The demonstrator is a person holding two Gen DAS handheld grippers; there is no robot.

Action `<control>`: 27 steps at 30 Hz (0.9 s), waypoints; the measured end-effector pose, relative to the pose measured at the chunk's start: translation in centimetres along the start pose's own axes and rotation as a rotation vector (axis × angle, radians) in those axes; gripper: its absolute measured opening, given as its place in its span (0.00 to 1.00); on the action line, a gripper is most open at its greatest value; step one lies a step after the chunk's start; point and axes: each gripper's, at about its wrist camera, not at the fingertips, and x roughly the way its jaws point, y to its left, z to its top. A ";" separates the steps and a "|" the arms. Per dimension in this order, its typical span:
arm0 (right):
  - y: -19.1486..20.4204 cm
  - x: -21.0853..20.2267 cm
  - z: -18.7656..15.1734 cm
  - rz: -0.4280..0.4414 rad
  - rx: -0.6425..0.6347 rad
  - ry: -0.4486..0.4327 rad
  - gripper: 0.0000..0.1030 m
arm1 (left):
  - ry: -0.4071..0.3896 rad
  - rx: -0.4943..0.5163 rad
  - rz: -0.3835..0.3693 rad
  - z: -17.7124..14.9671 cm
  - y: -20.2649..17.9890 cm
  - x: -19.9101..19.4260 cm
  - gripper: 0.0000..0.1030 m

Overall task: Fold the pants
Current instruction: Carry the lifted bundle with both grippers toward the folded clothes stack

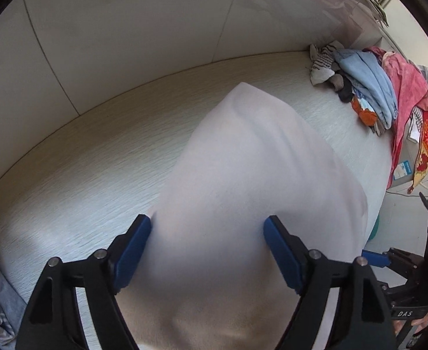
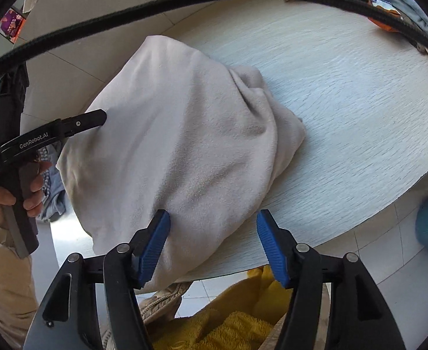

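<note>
Home: laundry pile (image 1: pixel 371 87) on table (image 1: pixel 97 160), tiled floor (image 2: pixel 389 262).

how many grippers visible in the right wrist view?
2. The right gripper sits bottom centre, jaws apart over the beige pants; the left gripper reaches in from the left edge, mostly hidden.

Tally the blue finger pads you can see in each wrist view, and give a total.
Left wrist view, left gripper's own pads: 2
Left wrist view, right gripper's pad at the right edge: 1
Right wrist view, right gripper's own pads: 2
Right wrist view, left gripper: 0, only a black finger shows
Total: 5
</note>
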 end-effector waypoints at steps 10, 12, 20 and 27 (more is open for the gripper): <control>-0.7 0.0 0.9 -0.018 0.000 -0.077 0.67 | 0.051 0.002 -0.014 -3.3 -0.7 -0.3 0.83; -1.0 -0.6 1.8 -0.040 -0.008 -0.129 0.67 | 0.061 -0.010 -0.037 -5.0 -0.8 -0.9 0.83; -2.5 -1.4 1.9 0.009 0.018 -0.102 0.67 | -0.070 -0.158 -0.084 -8.4 0.4 -3.7 0.79; -2.4 0.0 2.0 0.024 -0.002 -0.056 0.76 | -0.019 -0.236 -0.152 -7.2 1.5 -0.9 0.81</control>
